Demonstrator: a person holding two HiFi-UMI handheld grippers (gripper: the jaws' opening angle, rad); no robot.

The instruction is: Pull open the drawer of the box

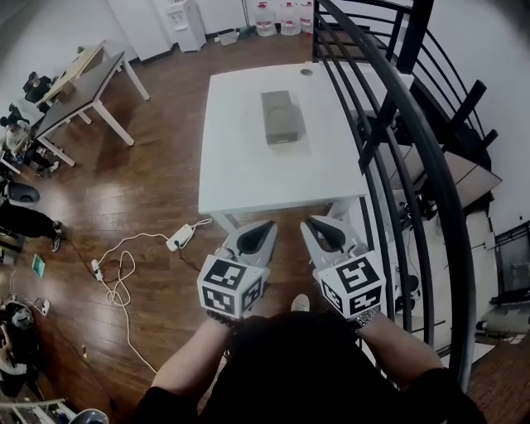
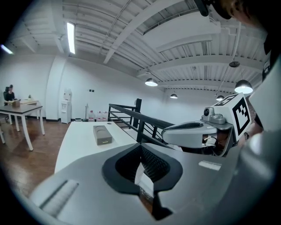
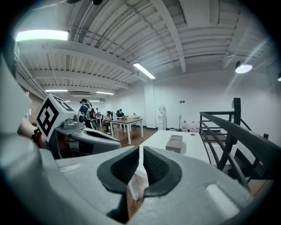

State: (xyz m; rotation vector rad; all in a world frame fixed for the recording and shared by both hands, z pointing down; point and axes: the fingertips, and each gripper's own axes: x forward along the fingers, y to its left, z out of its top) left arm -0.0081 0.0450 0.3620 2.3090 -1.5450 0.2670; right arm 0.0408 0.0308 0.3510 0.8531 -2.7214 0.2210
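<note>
A grey flat box [image 1: 281, 116] lies on the white table [image 1: 248, 166], towards its far half. Its short near face looks flush with the body. The box [image 2: 102, 134] also shows far ahead in the left gripper view, and the box [image 3: 174, 143] shows small in the right gripper view. My left gripper [image 1: 258, 234] and right gripper [image 1: 316, 232] are held side by side close to my body, short of the table's near edge and well away from the box. Both have their jaws together with nothing between them.
A black stair railing [image 1: 397, 124] runs along the table's right side. On the wooden floor to the left lie a power strip and white cable [image 1: 178, 240]. Another desk [image 1: 83, 83] with seated people stands far left, and a water dispenser [image 1: 186, 21] is at the back.
</note>
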